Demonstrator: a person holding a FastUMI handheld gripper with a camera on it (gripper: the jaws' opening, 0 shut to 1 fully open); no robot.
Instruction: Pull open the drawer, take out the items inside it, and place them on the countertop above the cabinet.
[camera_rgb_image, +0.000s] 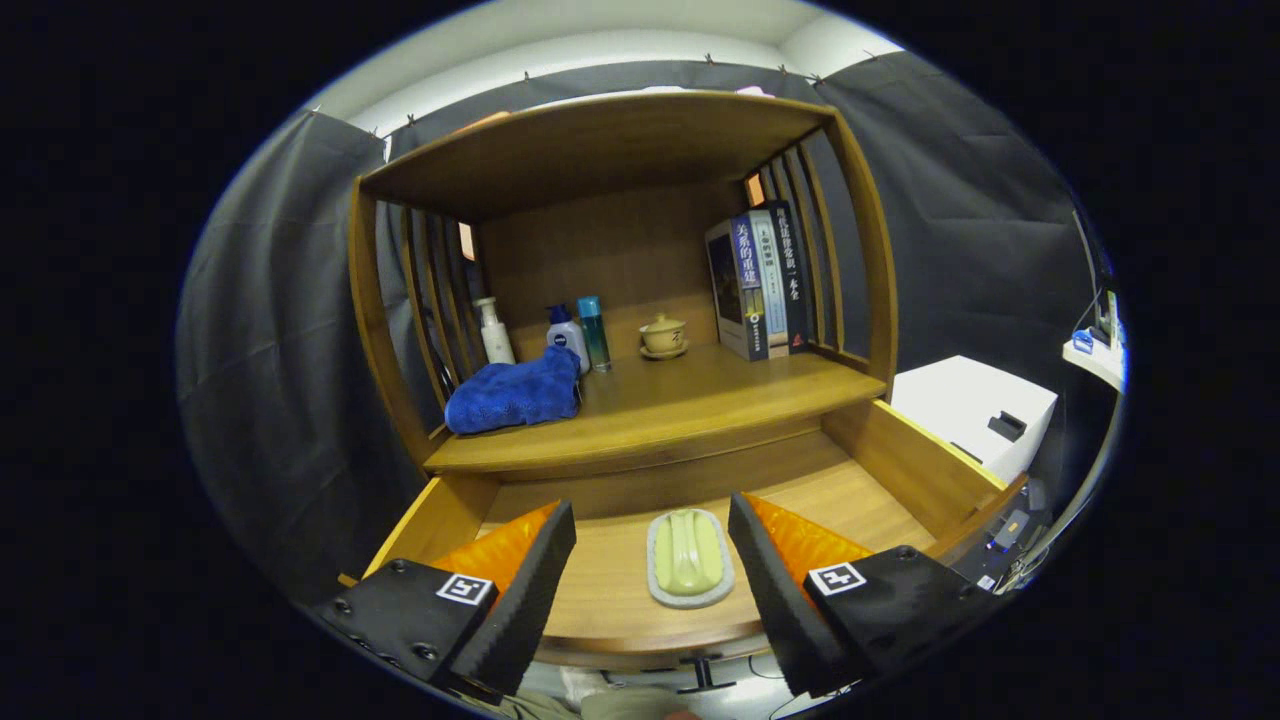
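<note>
Drawer (905, 455) stands pulled out below the countertop (680, 400), and the green item on its pale pad (690, 556) lies on the drawer floor, between the fingers and a little ahead of them. Gripper (652, 570) is spread wide, touching nothing. To grasp well, I judge it should descend straight, keep the item centred, and close across its narrow width. For placing, bare wood right of the blue towel (514, 392), nearer than the lidded cup (663, 335), looks safest.
</note>
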